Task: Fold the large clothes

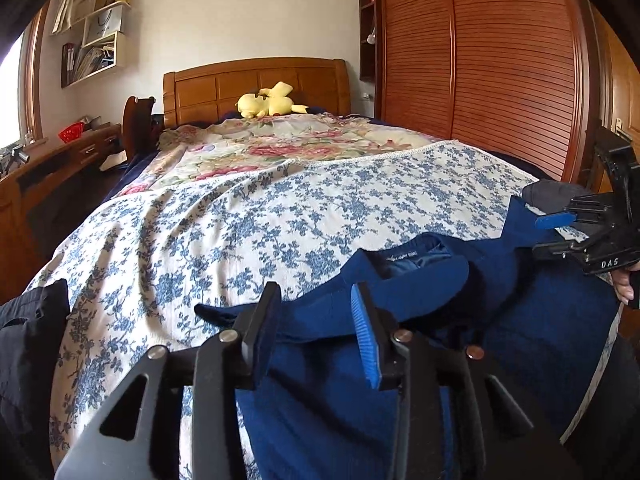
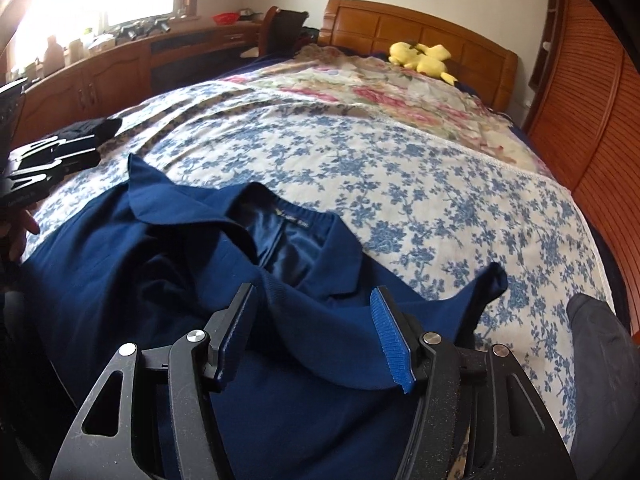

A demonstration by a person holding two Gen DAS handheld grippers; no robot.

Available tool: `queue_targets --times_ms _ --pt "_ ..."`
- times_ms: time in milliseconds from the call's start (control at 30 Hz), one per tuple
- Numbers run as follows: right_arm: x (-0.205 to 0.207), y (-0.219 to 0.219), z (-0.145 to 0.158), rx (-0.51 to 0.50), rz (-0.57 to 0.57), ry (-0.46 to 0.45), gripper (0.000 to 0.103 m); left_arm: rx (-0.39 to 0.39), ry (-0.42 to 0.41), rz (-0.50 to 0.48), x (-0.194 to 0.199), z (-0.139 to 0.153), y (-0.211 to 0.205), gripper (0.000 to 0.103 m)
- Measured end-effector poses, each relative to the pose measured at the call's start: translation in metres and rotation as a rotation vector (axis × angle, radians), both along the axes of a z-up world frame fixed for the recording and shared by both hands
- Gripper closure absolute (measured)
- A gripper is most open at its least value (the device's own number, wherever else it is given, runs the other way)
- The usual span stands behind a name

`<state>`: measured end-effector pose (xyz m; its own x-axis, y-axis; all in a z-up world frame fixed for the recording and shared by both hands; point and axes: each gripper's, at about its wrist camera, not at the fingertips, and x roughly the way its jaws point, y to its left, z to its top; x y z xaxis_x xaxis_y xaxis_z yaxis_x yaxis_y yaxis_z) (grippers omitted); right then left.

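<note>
Fabric of a navy collared jacket (image 2: pixel 132 280) lies spread on the bed's blue-flowered cover (image 2: pixel 400 168), collar and satin lining toward the headboard (image 2: pixel 420 34), body running back to the bed's foot. Left claw (image 1: pixel 316 332) hangs spread above the jacket's left collar edge, pinching nothing. Right claw (image 2: pixel 316 340) stands wider over the lapel, also empty.

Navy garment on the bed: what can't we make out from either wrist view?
- Navy garment: its lower part is hidden behind the right gripper and cut by the frame's bottom edge; in the left wrist view the left gripper covers it.
- Neck label: text too small.
- Dark clothing, right wrist view: cut by edge, type unclear.
</note>
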<state>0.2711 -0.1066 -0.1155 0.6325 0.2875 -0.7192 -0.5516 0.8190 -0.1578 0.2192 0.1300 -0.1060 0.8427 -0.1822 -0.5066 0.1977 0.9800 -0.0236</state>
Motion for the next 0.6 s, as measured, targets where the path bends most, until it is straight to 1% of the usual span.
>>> queue_targets --times_ms 67,133,200,333,367,400,433,467,533,600 --pt "0.001 0.007 -0.009 -0.033 0.015 0.017 0.043 0.003 0.009 0.008 -0.001 -0.004 0.002 0.068" --pt "0.006 0.013 -0.020 -0.108 0.015 0.035 0.043 -0.001 0.015 0.012 -0.003 -0.006 0.005 0.068" --pt "0.014 0.013 -0.028 -0.151 0.007 0.056 0.043 -0.005 0.017 0.016 -0.006 -0.008 0.007 0.068" --pt "0.037 0.003 -0.028 -0.184 -0.035 0.054 0.044 -0.013 0.018 0.018 -0.009 -0.009 0.011 0.067" --pt "0.043 0.001 -0.026 -0.183 -0.044 0.055 0.048 -0.017 0.019 0.019 -0.009 -0.009 0.012 0.067" --pt "0.053 -0.001 -0.024 -0.173 -0.049 0.067 0.066 -0.020 0.021 0.020 -0.010 -0.010 0.012 0.067" --pt "0.061 0.000 -0.023 -0.172 -0.048 0.078 0.086 -0.022 0.023 0.021 -0.009 -0.011 0.012 0.067" --pt "0.070 0.003 -0.022 -0.179 -0.044 0.082 0.093 -0.021 0.024 0.021 -0.009 -0.011 0.012 0.067" --pt "0.081 0.011 -0.019 -0.180 -0.029 0.075 0.099 -0.025 0.030 0.019 -0.008 -0.012 0.013 0.067" --pt "0.092 0.025 -0.018 -0.198 -0.021 0.053 0.099 -0.030 0.035 0.019 -0.006 -0.013 0.014 0.067"
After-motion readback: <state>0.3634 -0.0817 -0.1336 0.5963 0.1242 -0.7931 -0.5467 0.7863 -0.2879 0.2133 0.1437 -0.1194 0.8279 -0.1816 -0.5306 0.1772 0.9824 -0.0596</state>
